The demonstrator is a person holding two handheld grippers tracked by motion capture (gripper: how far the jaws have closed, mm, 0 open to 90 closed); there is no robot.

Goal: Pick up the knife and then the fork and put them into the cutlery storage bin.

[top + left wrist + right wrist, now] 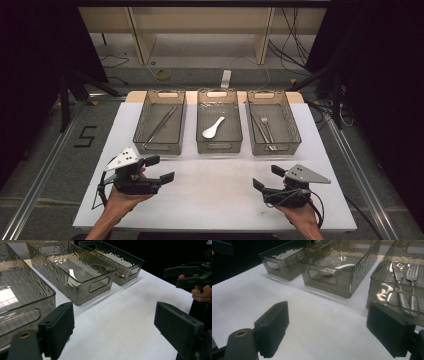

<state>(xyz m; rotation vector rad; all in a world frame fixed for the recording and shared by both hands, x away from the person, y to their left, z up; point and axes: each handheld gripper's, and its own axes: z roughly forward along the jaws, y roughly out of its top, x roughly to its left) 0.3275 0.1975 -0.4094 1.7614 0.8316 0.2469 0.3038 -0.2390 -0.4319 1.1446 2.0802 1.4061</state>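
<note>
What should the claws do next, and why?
Probably the right claw should move forward toward the right bin, since the fork and knife lie there, nearest to it. Both claws, the left claw too, are open and hold nothing over the bare white table.

White table (215, 195): 3 smoked plastic bins (219, 145) side by side at back

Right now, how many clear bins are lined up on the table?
3, in a row across the far side of the white table: the left bin with chopsticks, the middle bin with a white spoon, the right bin with fork and knife.
</note>
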